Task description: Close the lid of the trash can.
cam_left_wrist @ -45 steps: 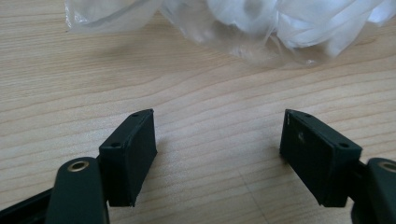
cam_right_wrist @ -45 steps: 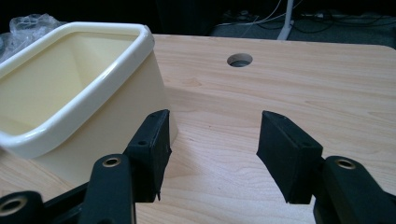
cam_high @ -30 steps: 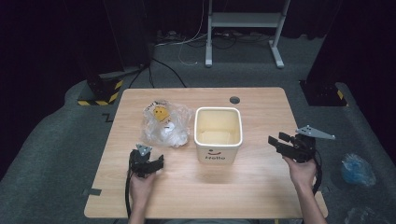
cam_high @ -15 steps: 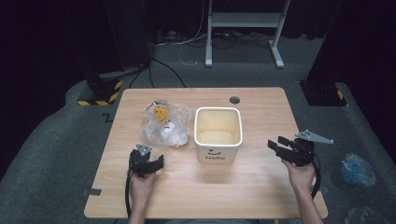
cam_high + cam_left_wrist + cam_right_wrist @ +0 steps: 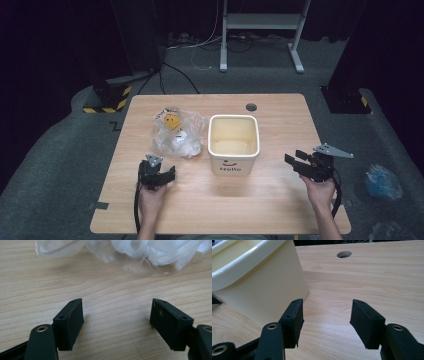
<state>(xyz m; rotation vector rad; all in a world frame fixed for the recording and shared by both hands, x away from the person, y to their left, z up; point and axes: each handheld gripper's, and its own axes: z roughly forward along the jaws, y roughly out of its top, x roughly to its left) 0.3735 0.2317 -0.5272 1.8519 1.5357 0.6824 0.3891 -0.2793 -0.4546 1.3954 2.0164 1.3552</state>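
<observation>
Bring the left gripper (image 5: 159, 173) straight ahead and low, then pinch a loose fold of the clear plastic bag (image 5: 178, 133) rather than its bulk (what looks like white bags inside, though that is hard to tell). Its jaws stand wide and empty, the bag lying just ahead of them beside the cream bin (image 5: 233, 143). The right gripper (image 5: 302, 163) is also open, near the bin's side.

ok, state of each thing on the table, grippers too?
bin: upright, open top, looks empty.
bag: crumpled on the table left of the bin, untouched.
left gripper: open, nothing between the jaws, short of the bag.
right gripper: open, nothing between the jaws, beside the bin, not touching.
table: cable hole uncovered near the far edge.
</observation>
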